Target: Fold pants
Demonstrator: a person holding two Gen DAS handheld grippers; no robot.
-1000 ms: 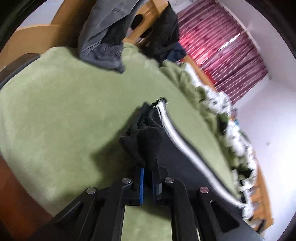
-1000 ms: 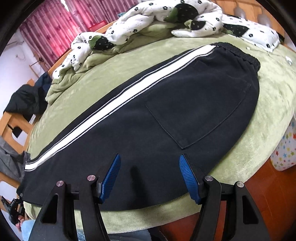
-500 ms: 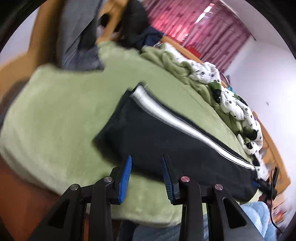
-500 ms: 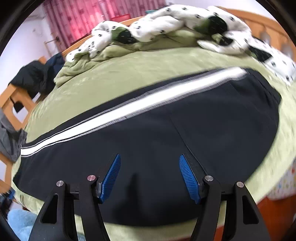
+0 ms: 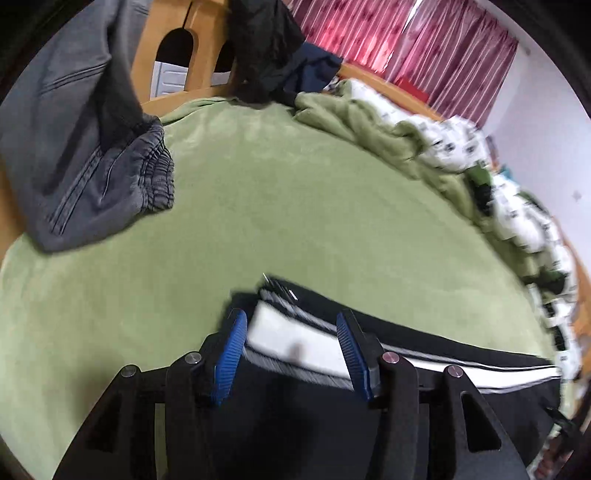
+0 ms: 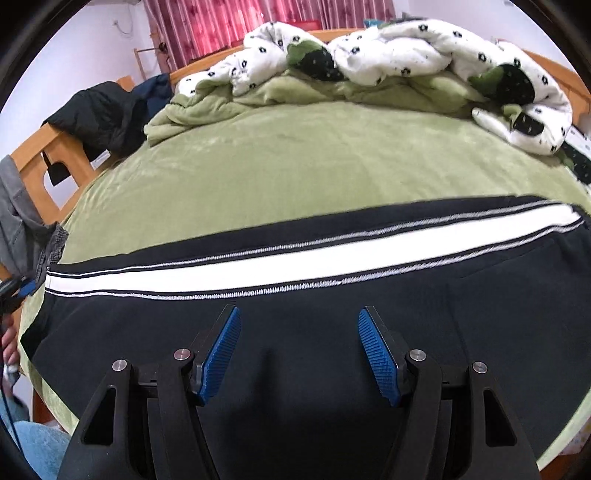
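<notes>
Black pants (image 6: 332,354) with a white side stripe (image 6: 258,264) lie flat, lengthwise across the green bed cover (image 6: 314,158). My right gripper (image 6: 300,341) is open and empty, hovering over the pants' middle near the front edge. My left gripper (image 5: 291,343) is open and empty, right over the leg cuff end of the pants (image 5: 424,369), where the white stripe (image 5: 295,339) shows between its fingers. Whether it touches the cloth is unclear.
Grey jeans (image 5: 85,147) hang over the wooden footboard (image 5: 177,55) onto the bed corner. A dark jacket (image 6: 99,118) drapes on the frame. A rumpled white spotted duvet (image 6: 388,55) and green blanket (image 6: 258,96) lie along the far side. Red curtains (image 6: 240,22) stand behind.
My left gripper let go of the bunched cuff, opened wide, and moved over the leg end, which now lies flat. My right gripper stayed open, shifting toward the pants' middle.
</notes>
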